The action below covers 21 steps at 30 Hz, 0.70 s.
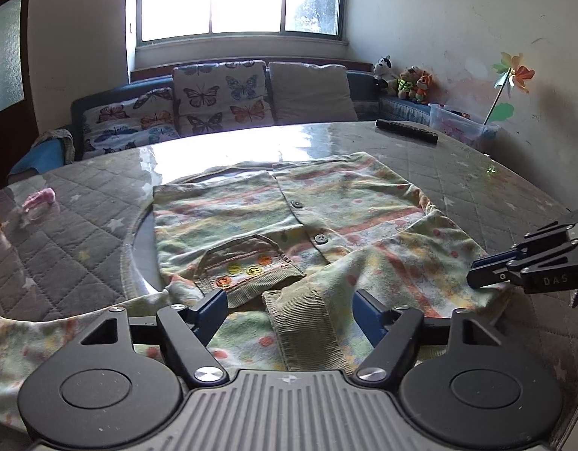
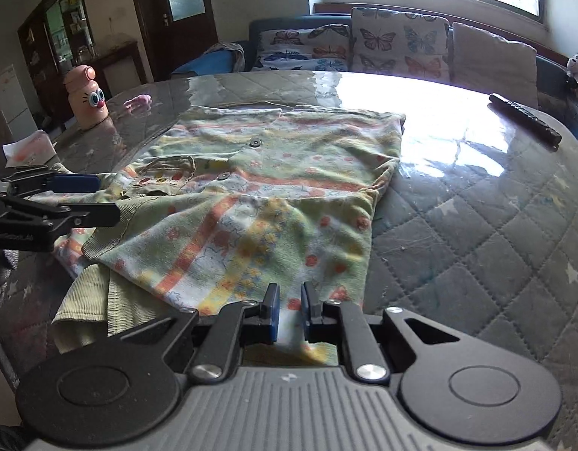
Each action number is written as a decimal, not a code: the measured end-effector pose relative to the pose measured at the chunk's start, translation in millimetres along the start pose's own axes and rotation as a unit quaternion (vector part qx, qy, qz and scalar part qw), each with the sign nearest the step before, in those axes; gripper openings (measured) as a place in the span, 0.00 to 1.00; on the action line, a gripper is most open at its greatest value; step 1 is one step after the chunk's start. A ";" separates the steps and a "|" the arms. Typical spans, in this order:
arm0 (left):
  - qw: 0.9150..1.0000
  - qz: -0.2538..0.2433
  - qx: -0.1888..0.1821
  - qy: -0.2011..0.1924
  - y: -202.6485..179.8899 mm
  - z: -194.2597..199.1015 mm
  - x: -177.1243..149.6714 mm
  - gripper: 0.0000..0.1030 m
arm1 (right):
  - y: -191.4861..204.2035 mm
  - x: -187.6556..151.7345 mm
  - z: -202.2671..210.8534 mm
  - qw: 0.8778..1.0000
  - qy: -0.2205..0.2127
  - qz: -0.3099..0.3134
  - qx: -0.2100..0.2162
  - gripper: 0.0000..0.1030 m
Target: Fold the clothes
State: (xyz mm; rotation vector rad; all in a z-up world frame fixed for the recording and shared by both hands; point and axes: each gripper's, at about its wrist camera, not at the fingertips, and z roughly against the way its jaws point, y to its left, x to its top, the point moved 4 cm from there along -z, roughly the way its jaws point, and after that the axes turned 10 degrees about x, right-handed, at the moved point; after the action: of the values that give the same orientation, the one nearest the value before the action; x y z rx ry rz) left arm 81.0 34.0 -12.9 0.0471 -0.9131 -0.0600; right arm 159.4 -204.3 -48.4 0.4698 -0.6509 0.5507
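A child's striped pastel cardigan with buttons and a corduroy pocket lies on the table, its right sleeve folded across the front. It also shows in the right wrist view. My left gripper is open, its fingers either side of the green corduroy cuff. My right gripper is shut on the cardigan's near right edge, low at the table. It shows at the right of the left wrist view. The left gripper shows at the left of the right wrist view.
The round table has a quilted cover under glass. A black remote lies at the far right. A pink bottle and a small pink toy stand at the far left. A sofa with butterfly cushions is behind.
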 end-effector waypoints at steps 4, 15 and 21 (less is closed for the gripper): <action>1.000 0.005 -0.007 0.016 -2.7 -12.1 3.2 0.65 | -8.2 14.6 0.4 1.000 -0.017 0.001 -0.005 0.15; 0.999 0.036 -0.012 0.038 1.5 -20.9 3.2 0.41 | -28.0 34.3 -16.6 0.999 -0.031 -0.006 -0.012 0.18; 0.997 0.058 -0.017 0.049 8.1 -25.0 5.5 0.41 | -29.8 33.4 -20.5 1.000 -0.027 -0.003 -0.014 0.19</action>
State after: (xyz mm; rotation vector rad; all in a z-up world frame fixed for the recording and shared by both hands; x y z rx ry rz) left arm 104.4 42.1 -23.3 -0.0356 -0.8159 0.0348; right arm 208.6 -204.4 -47.3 0.4616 -0.7070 0.5233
